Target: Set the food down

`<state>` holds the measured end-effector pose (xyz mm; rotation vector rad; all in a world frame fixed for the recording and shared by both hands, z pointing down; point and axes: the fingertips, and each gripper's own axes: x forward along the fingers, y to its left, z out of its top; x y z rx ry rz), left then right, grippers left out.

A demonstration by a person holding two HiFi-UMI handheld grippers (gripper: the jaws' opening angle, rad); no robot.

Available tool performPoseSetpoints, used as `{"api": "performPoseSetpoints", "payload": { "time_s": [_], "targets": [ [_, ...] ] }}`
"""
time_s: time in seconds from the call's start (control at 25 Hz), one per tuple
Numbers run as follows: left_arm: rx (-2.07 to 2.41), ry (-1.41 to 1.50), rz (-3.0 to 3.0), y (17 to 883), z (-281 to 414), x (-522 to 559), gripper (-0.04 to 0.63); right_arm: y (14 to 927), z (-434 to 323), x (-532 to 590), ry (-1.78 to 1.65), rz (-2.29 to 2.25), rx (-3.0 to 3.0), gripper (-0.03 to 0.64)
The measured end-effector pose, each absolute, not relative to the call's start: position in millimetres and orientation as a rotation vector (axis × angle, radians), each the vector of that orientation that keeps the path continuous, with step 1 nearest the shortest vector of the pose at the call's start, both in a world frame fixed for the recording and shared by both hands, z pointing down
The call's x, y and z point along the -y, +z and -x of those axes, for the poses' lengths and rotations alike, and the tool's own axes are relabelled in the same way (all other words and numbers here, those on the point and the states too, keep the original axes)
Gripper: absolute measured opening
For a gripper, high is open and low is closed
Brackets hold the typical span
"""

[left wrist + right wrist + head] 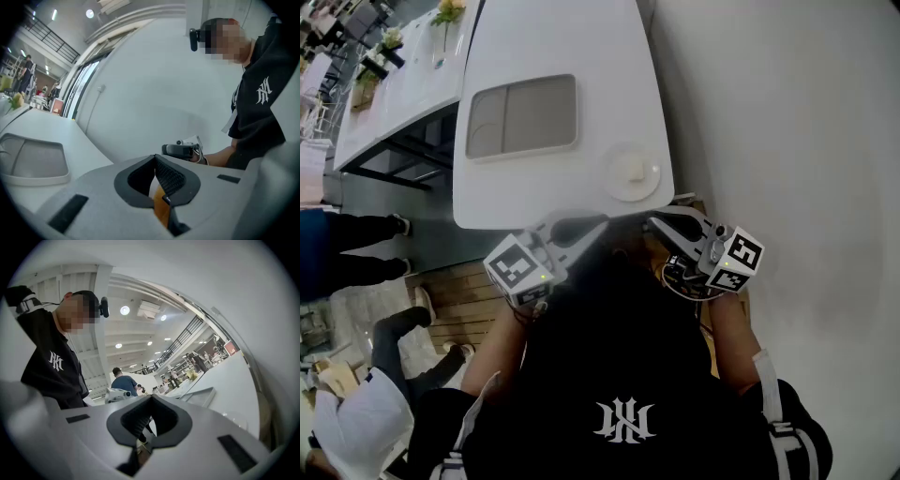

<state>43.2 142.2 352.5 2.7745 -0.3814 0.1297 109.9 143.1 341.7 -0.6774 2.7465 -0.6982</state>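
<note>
Seen from the head camera, a white table (546, 47) stretches away from me, its near edge just ahead of both tools. On it sit a shallow rectangular tray (525, 114) with nothing in it and, to the tray's right, a small round plate (613, 184). The food (634, 169), a small pale lump, rests on that plate close to the table's near edge. It is too small for me to tell its shape or long axis.

The left gripper (600, 222) and the right gripper (655, 223) are held low, near the body. Their tips angle inward toward each other, short of the table. In each gripper's own view the jaws are pressed together with nothing between them: left gripper (155, 162), right gripper (150, 401).

The plate lies forward of both tips, roughly between them and a little nearer the right one. I judge the food to be set down already, since neither tool carries anything. Any further reach would go straight ahead over the table edge, and the right gripper has the shorter path.
</note>
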Motion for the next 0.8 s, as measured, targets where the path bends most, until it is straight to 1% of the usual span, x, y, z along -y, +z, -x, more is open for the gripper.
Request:
{"api": "performPoseSetpoints", "payload": {
  "time_s": [0.32, 0.52, 0.64, 0.8],
  "targets": [
    [0.305, 0.126, -2.727, 363.2, -34.9, -123.4, 0.006, 338.5, -96.4, -119.5, -0.724, 0.732, -2.778, 0.003],
    [0.300, 0.112, -2.674, 373.5, -24.2, -116.5, 0.006, 351.9, -95.5, -110.7, -0.786, 0.782, -2.813, 0.003],
    [0.330, 0.121, -2.604, 392.1, -9.4, -97.0, 0.006, 371.2, -96.8, -86.8, -0.863, 0.850, -2.831, 0.005],
    [0.413, 0.160, -2.414, 425.4, 0.4, -70.5, 0.008, 404.1, -118.2, -57.0, -1.065, 0.935, -2.839, 0.006]
  ]
}}
